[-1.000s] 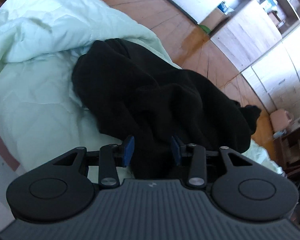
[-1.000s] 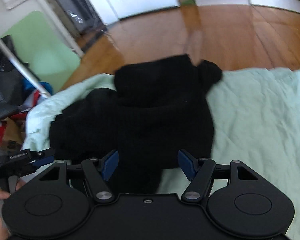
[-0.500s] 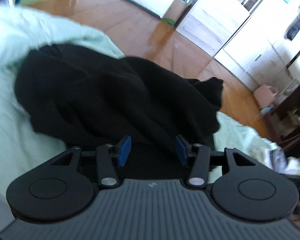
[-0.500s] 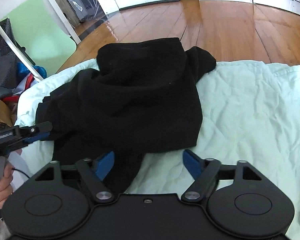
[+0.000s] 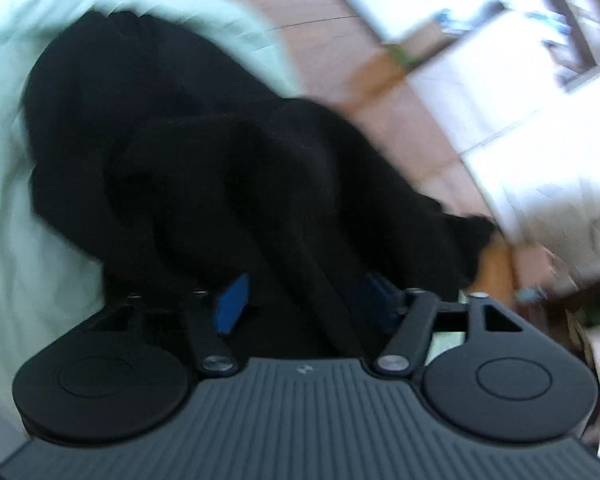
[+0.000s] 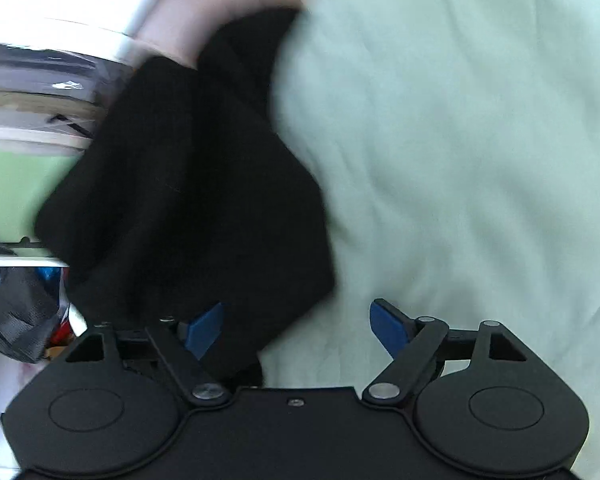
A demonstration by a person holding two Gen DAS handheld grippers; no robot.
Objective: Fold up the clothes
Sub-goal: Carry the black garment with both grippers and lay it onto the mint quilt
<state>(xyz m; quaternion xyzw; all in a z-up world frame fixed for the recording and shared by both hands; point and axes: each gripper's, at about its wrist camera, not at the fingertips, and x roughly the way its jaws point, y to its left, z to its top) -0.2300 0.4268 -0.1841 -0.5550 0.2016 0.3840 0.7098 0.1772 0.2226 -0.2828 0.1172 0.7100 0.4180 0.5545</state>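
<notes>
Lying in a rumpled heap, the black knitted garment rested on a pale mint-green quilted bedcover, one end trailing toward the bed's edge above the reddish-brown wooden floor. The left gripper stood with its blue-padded fingers spread apart, dark folds of the cloth lying between them; whether the pads touched the fabric could not be told through the blur. In the right wrist view, the right gripper was likewise spread wide, its left blue pad at the edge of the black garment and its right pad over bare bedcover. A light green panel and blurred clutter showed beyond the bed's left side.
</notes>
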